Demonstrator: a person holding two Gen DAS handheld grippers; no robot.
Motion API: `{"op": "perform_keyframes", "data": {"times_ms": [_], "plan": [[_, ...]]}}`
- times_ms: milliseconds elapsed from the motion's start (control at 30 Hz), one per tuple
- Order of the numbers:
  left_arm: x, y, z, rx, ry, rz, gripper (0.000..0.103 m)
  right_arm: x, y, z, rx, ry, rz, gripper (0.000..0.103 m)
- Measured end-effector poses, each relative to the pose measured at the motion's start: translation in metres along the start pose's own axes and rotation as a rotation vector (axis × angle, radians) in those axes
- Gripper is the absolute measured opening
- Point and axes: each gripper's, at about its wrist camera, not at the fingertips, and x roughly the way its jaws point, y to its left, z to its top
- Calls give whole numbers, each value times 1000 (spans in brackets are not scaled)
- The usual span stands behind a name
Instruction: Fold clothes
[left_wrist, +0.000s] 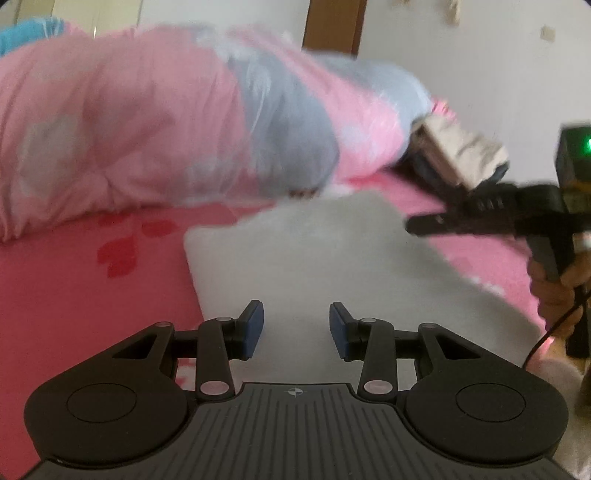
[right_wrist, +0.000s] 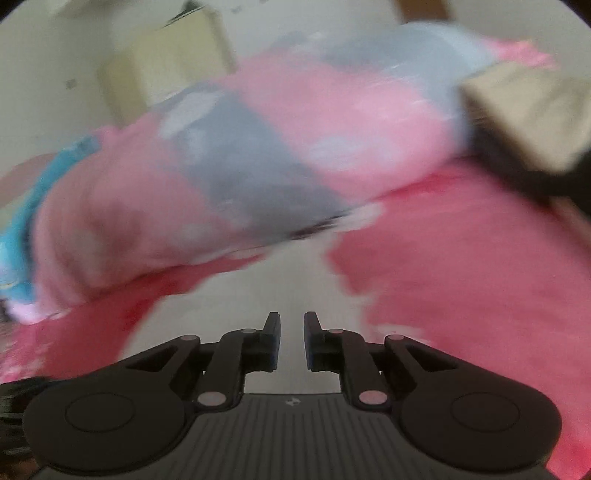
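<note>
Close in, the left gripper (left_wrist: 296, 325) hung low over the near part of the grey garment (left_wrist: 314, 258), its blue-padded jaws spread apart with nothing between them but the cloth showing underneath. No pinch there at all. That grey garment lay flat on the pink bedsheet (left_wrist: 74, 295), its left corner squared off, its far edge reaching toward the quilt.

Over on the other side, the right gripper (right_wrist: 291, 339) pointed along a strip of the same grey cloth, blurred by motion in its own camera. Its jaws stood only a narrow gap apart, not quite pressed together, and nothing was caught between the pads; the fabric showed below the gap. In the left wrist view the right gripper appeared at the picture's right edge above the garment's far right side, held by a hand (left_wrist: 554, 288), a green light glowing on its body and a cable trailing down.

Farther back, red flower prints (left_wrist: 122, 247) marked the sheet. Beyond them a bulky pink and grey-blue quilt (left_wrist: 166, 122) was heaped across the bed. A beige folded piece (left_wrist: 465, 151) sat at its right end on something dark. Behind it all rose a pale wall (left_wrist: 461, 55) and a brown door frame (left_wrist: 332, 26).
</note>
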Motion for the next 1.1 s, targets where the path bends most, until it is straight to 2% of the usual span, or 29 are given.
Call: {"op": "perform_keyframes", "data": {"times_ms": [67, 100, 233, 300, 367, 433, 500, 600, 633, 700, 800, 867, 933, 1033, 1100], "plan": [[2, 4, -2, -17, 7, -14, 39, 28, -3, 7, -14, 61, -6, 16], [0, 5, -1, -17, 5, -19, 39, 41, -10, 11, -3, 85, -39, 14], [-3, 13, 10, -30, -5, -33, 39, 46, -23, 32, 24, 73, -98, 16], [5, 16, 18, -29, 4, -24, 39, 46, -14, 41, -11, 71, -44, 16], [17, 20, 24, -36, 32, -14, 39, 60, -8, 49, -1, 109, 38, 17], [22, 21, 25, -45, 45, -17, 39, 86, -10, 53, 14, 158, 52, 17], [24, 21, 27, -50, 53, -17, 39, 107, -21, 59, 40, 149, -15, 14], [22, 21, 28, -62, 62, -15, 40, 111, -31, 70, 32, 71, -209, 18], [21, 21, 29, -66, 65, -15, 40, 106, -34, 72, 52, 61, -210, 18], [18, 21, 31, -70, 72, -10, 40, 80, -38, 71, 116, 47, -117, 18], [11, 17, 34, -68, 77, 9, 43, 34, -28, 62, 129, 38, 1, 19], [4, 11, 35, -58, 74, 32, 48, 12, -12, 54, 123, 60, 107, 24], [-3, 5, 33, -44, 72, 64, 58, 1, -4, 37, 147, 119, 208, 29], [-12, -3, 31, -29, 86, 102, 63, -2, -4, 7, 174, 197, 218, 29], [-16, -7, 29, -26, 97, 122, 68, -5, -13, -7, 182, 200, 97, 29]]}}
